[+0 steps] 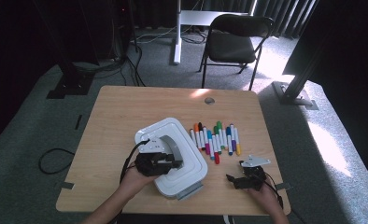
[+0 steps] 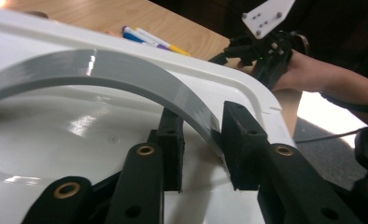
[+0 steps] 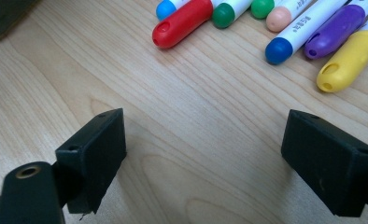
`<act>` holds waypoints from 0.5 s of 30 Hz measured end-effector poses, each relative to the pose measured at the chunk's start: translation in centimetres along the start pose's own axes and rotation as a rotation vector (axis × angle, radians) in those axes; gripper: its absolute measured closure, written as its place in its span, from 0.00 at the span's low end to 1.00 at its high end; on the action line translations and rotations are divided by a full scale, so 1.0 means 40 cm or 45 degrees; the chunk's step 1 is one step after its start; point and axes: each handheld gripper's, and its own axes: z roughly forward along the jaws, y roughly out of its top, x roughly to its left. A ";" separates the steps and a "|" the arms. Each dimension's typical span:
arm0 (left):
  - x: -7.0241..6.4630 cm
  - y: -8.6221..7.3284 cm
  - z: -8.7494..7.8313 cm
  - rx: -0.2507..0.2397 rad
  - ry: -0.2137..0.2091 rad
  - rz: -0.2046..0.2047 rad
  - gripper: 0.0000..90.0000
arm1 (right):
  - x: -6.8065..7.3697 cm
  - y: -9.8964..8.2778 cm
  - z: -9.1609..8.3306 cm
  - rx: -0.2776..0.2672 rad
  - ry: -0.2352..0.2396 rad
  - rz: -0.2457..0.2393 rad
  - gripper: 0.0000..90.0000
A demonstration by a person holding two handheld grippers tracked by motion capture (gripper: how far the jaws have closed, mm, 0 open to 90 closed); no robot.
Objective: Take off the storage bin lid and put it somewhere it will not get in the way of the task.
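A: In the high view, a white case (image 1: 173, 156) is seen near the middle of the desk (image 1: 116, 116), pens (image 1: 215, 137) to its right; the left tongs (image 1: 166, 161) rest on its grey handle (image 1: 175, 149).

B: From the left tongs' view, that handle (image 2: 126, 74) lies between the pads (image 2: 240, 140), seemingly touching; a firm grip cannot be confirmed. It is judged stiff, smooth, fairly light.

A: In the right view, the right tongs (image 3: 205, 154) are held wide open, empty, near the pens (image 3: 289, 28).
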 end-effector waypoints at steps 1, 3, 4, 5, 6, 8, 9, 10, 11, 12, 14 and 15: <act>-0.001 0.000 -0.004 -0.006 -0.005 0.002 0.80 | 0.000 0.000 0.000 -0.001 -0.001 0.001 0.15; -0.001 0.000 -0.004 -0.006 -0.005 0.002 0.80 | 0.001 0.000 0.000 -0.001 -0.002 0.002 0.15; -0.004 -0.001 -0.014 -0.020 -0.014 0.016 0.81 | 0.001 0.000 0.000 0.000 -0.002 0.003 0.15; -0.006 -0.001 -0.019 -0.025 -0.014 0.027 0.81 | 0.001 0.000 0.000 0.000 -0.002 0.004 0.15; -0.008 0.000 -0.024 -0.028 -0.013 0.036 0.81 | 0.001 0.000 0.000 0.000 -0.002 0.004 0.15; -0.011 0.001 -0.035 -0.041 -0.016 0.049 0.81 | 0.001 0.000 0.000 0.000 -0.002 0.004 0.15; -0.012 0.001 -0.041 -0.047 -0.019 0.049 0.81 | 0.001 0.000 0.000 0.000 -0.002 0.004 0.15; -0.013 0.002 -0.046 -0.053 -0.021 0.054 0.82 | 0.001 0.000 0.000 0.000 -0.002 0.004 0.15; -0.015 0.003 -0.051 -0.058 -0.019 0.061 0.82 | 0.001 0.000 0.000 0.000 -0.002 0.004 0.15; -0.016 0.004 -0.056 -0.059 -0.018 0.068 0.82 | 0.001 0.000 0.000 0.000 -0.002 0.004 0.15; -0.018 0.005 -0.063 -0.063 -0.025 0.069 0.83 | 0.001 0.000 0.000 0.000 -0.001 0.006 0.15; -0.019 0.006 -0.066 -0.065 -0.033 0.070 0.84 | 0.001 0.000 0.000 0.000 -0.001 0.005 0.15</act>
